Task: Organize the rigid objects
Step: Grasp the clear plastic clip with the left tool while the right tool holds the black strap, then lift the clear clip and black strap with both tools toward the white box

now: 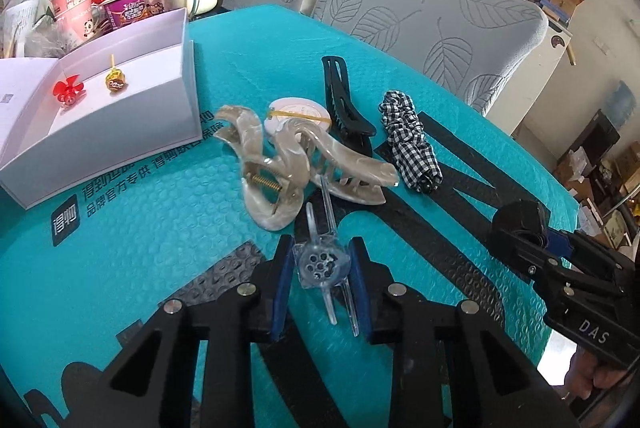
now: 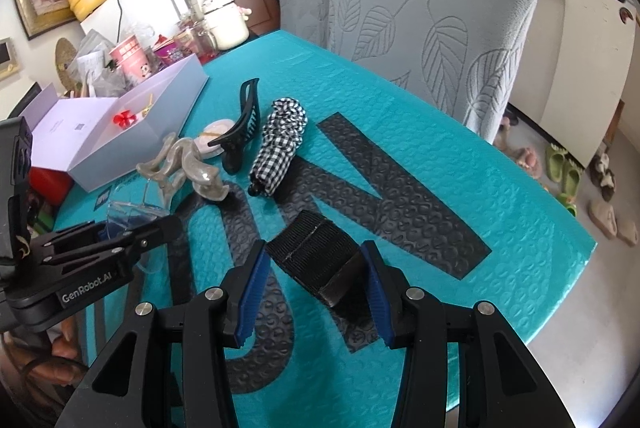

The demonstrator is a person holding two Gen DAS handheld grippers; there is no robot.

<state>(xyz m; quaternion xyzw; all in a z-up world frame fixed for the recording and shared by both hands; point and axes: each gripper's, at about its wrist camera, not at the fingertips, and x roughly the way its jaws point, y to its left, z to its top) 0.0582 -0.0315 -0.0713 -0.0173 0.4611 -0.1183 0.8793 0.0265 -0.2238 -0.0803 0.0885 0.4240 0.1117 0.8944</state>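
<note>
While your left hand-held gripper [image 1: 322, 282] clamps the clear clip [image 1: 323, 264] and your right [image 2: 314, 292] pinches black elastic [image 2: 316, 262], only two trinkets fill the white box [image 1: 120, 116] far left.

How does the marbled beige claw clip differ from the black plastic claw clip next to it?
The marbled beige claw clip is glossy, swirled and partly see-through; the black plastic claw clip is opaque and plain. The beige one curves in waves and looks bigger; the black one is straighter and narrower. The beige clip shows a coiled metal spring; the black one's is not visible. Both lie free on the teal bubble mat.
</note>
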